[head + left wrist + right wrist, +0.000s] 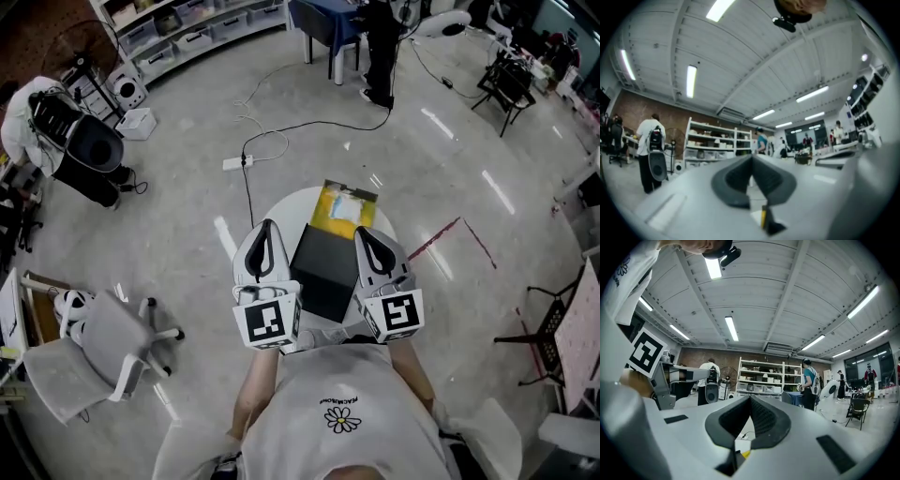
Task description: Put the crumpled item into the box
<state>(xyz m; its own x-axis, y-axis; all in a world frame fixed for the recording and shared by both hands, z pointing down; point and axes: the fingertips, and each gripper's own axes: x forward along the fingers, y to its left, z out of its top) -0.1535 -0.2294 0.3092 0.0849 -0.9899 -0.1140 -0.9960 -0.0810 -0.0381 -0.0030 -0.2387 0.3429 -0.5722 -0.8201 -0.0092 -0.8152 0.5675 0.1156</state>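
Observation:
A black box [323, 267] stands on a small round white table [284, 203] right in front of me. The crumpled yellow item [344, 208] lies on the table just beyond the box's far side. My left gripper [267, 226] hovers at the box's left side and my right gripper [362, 233] at its right side; both point forward. In the left gripper view the left gripper [752, 157] has its jaws meeting at the tip with nothing between them. The right gripper [751, 397] looks the same in its own view. Both views tilt upward toward the ceiling.
A grey office chair [103, 342] stands on the floor to my left. A power strip with a cable [234, 162] lies beyond the table. Shelving [187, 28] and a blue table [323, 23] stand far back, and a black folding chair [544, 328] at the right. People stand about the room.

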